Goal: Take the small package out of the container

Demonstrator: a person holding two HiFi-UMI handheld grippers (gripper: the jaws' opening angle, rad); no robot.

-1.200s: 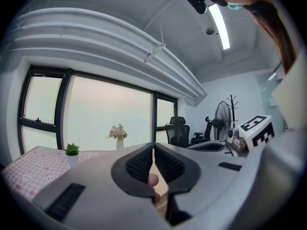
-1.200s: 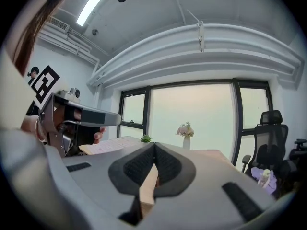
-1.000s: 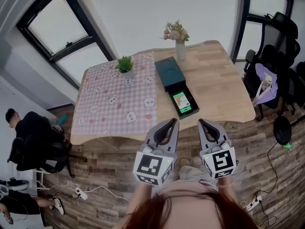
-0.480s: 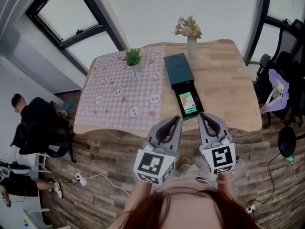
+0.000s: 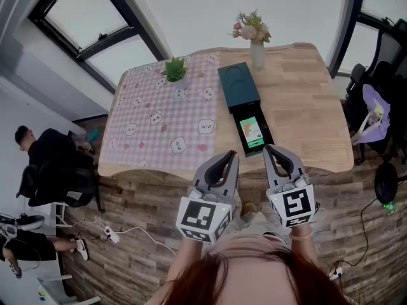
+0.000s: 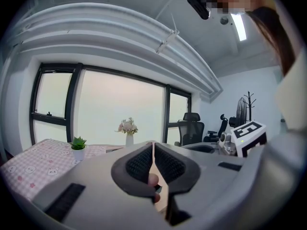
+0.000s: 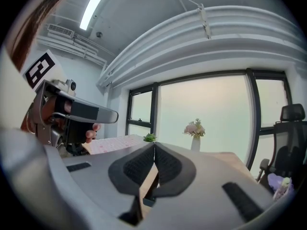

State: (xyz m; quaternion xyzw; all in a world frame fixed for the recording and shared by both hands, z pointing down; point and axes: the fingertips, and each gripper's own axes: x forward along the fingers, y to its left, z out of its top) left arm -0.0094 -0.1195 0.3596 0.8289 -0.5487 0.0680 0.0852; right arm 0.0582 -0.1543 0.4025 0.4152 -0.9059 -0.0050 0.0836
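A dark teal container (image 5: 239,86) lies on the wooden table (image 5: 305,107), its tray pulled out toward me. In the tray lies the small green package (image 5: 252,129). My left gripper (image 5: 233,157) and right gripper (image 5: 268,151) hang side by side in front of the table's near edge, just short of the tray. Both are shut with nothing between their pads. In the left gripper view the left gripper (image 6: 152,146) has its jaws pressed together; the right gripper (image 7: 154,146) looks the same in its own view. Neither gripper view shows the package.
A pink checked cloth (image 5: 159,116) covers the table's left half, with a small potted plant (image 5: 175,70) on it. A vase of flowers (image 5: 255,38) stands at the far edge. Office chairs (image 5: 378,113) stand at the right, a seated person (image 5: 39,152) at the left, cables (image 5: 108,235) on the floor.
The head view has shifted and the table now sits lower and closer in the frame, so the container's tray lies nearer the fingertips. Both grippers stay shut and side by side.
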